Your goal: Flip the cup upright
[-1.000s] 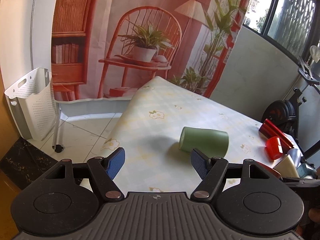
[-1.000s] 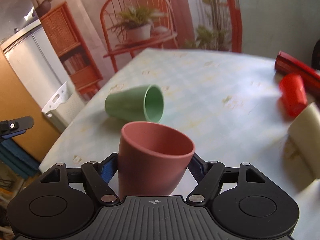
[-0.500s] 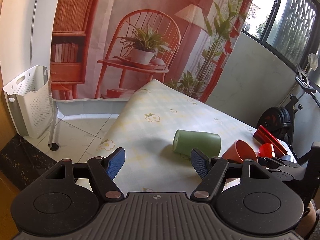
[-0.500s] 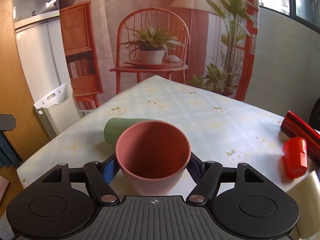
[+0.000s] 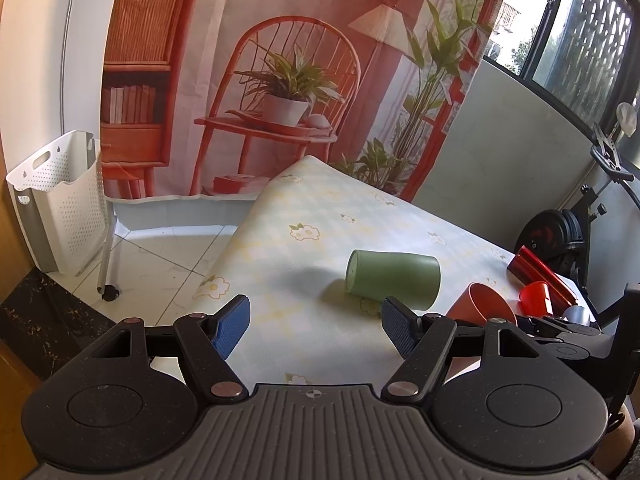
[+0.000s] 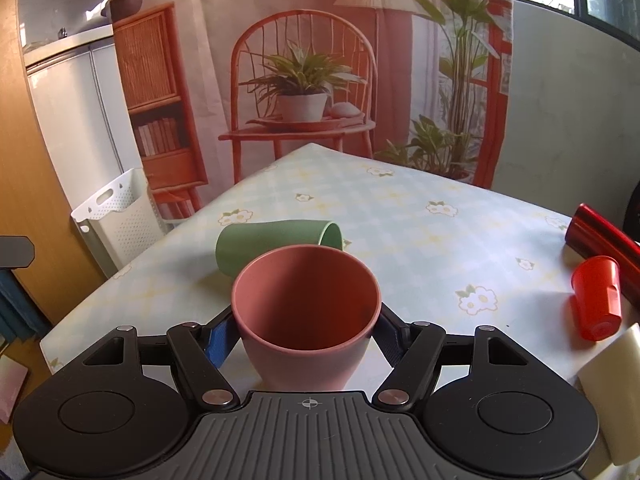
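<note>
My right gripper is shut on a pink cup, held upright with its mouth up, low over the table's near edge. The same cup shows in the left wrist view at the right, with the right gripper behind it. A green cup lies on its side just beyond the pink one; in the left wrist view its base faces left. My left gripper is open and empty, near the table's front edge, short of the green cup.
A flowered tablecloth covers the table. At the right lie a small red cup, a dark red tube and a cream cup. A white laundry basket stands on the floor at the left.
My right gripper has turned the pink cup from tilted to upright and level. The view of the left gripper has shifted slightly; the pink cup came into its view at the right.
</note>
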### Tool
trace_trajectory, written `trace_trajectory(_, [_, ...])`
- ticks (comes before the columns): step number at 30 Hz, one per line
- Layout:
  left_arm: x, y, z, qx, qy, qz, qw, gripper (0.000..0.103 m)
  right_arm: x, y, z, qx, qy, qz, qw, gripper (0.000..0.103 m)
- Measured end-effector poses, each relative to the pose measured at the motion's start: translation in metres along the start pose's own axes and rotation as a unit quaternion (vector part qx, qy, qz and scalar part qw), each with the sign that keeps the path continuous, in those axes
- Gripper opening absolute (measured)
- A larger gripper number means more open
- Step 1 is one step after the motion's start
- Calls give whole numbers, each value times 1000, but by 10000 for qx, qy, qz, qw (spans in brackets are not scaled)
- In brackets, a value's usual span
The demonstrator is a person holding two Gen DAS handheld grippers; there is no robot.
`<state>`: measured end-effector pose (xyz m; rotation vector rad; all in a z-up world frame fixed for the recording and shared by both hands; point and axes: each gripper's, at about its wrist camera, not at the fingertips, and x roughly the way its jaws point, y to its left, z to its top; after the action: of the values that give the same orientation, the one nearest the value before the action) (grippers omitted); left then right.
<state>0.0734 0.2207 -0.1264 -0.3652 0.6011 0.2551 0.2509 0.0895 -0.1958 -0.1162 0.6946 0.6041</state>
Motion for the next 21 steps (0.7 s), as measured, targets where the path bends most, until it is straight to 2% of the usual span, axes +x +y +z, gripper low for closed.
trace_trajectory(6, [0, 0, 1, -8, 6, 11, 10000, 75, -4, -1, 1, 75, 45, 46, 10000, 67])
trace_trajectory(9, [-1, -1, 1, 9, 14, 11, 10000, 75, -6, 0, 1, 65, 154, -4, 9999, 75])
trace_trajectory(15, [-8, -4, 2, 71, -13, 41, 10000, 75, -20, -1, 3, 233, 189, -21, 9995, 83])
trace_trajectory(19, [-17, -10, 5, 252, -114, 87, 9996, 75, -37, -2, 4, 362, 183, 7, 9992, 93])
trace_trajectory(21, [-23, -14, 6, 358, -173, 94, 9992, 80, -48, -1, 5, 367, 195, 14, 9991, 95])
